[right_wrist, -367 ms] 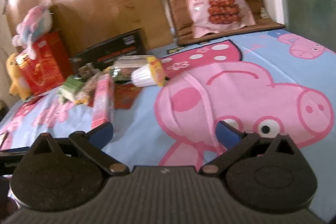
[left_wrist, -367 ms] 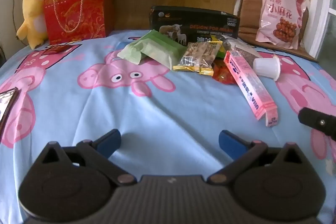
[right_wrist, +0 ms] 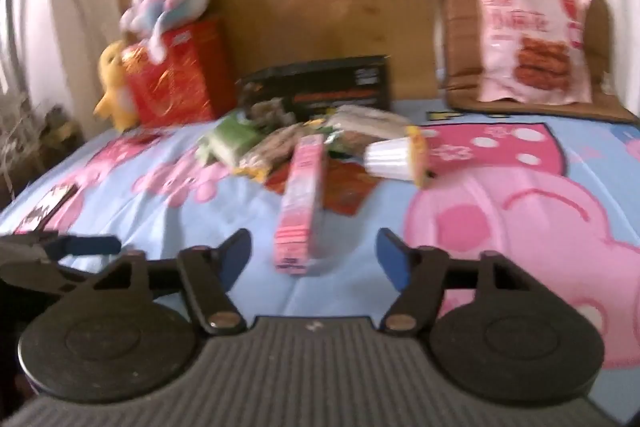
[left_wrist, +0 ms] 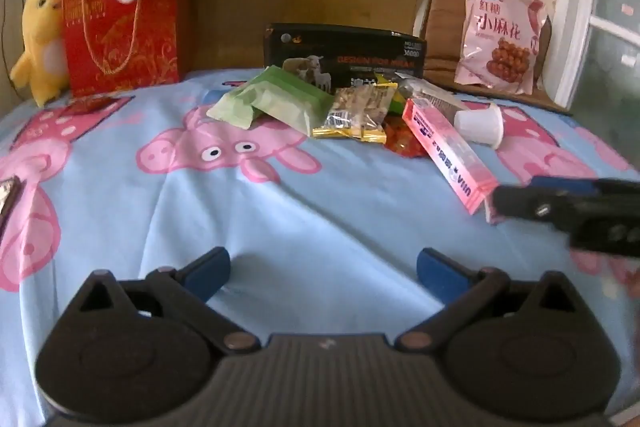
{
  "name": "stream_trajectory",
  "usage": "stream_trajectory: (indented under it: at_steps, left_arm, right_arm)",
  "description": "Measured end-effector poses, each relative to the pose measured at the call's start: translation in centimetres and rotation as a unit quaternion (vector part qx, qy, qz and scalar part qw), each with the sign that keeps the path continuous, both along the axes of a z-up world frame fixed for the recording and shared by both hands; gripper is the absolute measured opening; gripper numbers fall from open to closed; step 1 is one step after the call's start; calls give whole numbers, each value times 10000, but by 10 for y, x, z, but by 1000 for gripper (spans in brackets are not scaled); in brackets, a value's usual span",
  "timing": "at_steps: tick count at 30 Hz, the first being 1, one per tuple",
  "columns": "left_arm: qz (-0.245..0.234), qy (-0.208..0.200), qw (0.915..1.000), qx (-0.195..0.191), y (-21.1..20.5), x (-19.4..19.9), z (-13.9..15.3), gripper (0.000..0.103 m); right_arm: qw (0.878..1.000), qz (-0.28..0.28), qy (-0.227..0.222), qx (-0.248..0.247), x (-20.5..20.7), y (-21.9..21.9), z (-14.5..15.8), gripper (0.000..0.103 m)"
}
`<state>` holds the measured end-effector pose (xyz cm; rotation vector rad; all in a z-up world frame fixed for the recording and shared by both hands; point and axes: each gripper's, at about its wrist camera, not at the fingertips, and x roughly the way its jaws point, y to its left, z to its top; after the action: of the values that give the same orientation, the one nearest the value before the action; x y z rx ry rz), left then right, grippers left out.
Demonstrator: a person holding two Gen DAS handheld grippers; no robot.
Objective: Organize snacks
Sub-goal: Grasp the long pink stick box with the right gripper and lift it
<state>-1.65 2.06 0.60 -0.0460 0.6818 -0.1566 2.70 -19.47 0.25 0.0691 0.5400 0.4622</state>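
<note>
A pile of snacks lies on the blue pig-print bedsheet (left_wrist: 280, 219): a green packet (left_wrist: 276, 99), a clear nut packet with gold ends (left_wrist: 360, 111), a red packet (left_wrist: 402, 143), a long pink box (left_wrist: 448, 151) and a white cup (left_wrist: 480, 123). My left gripper (left_wrist: 323, 267) is open and empty, well short of the pile. My right gripper (right_wrist: 314, 261) is open, with the near end of the pink box (right_wrist: 302, 199) just ahead between its fingers. It shows in the left wrist view (left_wrist: 532, 199) at the box's near end.
A black box (left_wrist: 344, 57) stands behind the pile. A red gift bag (left_wrist: 120, 31) with plush toys is at the back left. A large pink snack bag (left_wrist: 500, 35) leans on a brown chair cushion at the back right. A dark flat item (left_wrist: 8, 195) lies at the left edge.
My right gripper has swung left and now faces the pink box, reaching its near end. My left gripper has barely moved.
</note>
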Motion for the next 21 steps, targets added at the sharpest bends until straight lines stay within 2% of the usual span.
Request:
stream_trajectory:
  at_steps: [4, 7, 9, 12, 15, 18, 21]
  left_arm:
    - [231, 32, 9991, -355, 17, 2, 2, 103]
    - [318, 94, 9981, -512, 26, 12, 8, 103]
    - [161, 1, 9987, -476, 27, 19, 18, 103]
    - [-126, -279, 9989, -354, 19, 27, 34, 103]
    - [-518, -446, 9968, -426, 5, 41, 49, 102]
    - [-814, -489, 9935, -624, -15, 59, 57, 97]
    - [-1076, -281, 9906, -801, -39, 80, 56, 89]
  right_arm:
    - [9994, 217, 35, -258, 3, 15, 1, 52]
    - [9985, 213, 267, -427, 16, 14, -4, 27]
    - [9984, 244, 327, -393, 18, 1, -2, 26]
    - [9971, 56, -57, -758, 9, -21, 1, 27]
    - [9922, -602, -217, -1073, 6, -45, 7, 32]
    - [9921, -907, -223, -838, 1, -71, 14, 35]
    - [9923, -899, -200, -824, -4, -79, 16, 37]
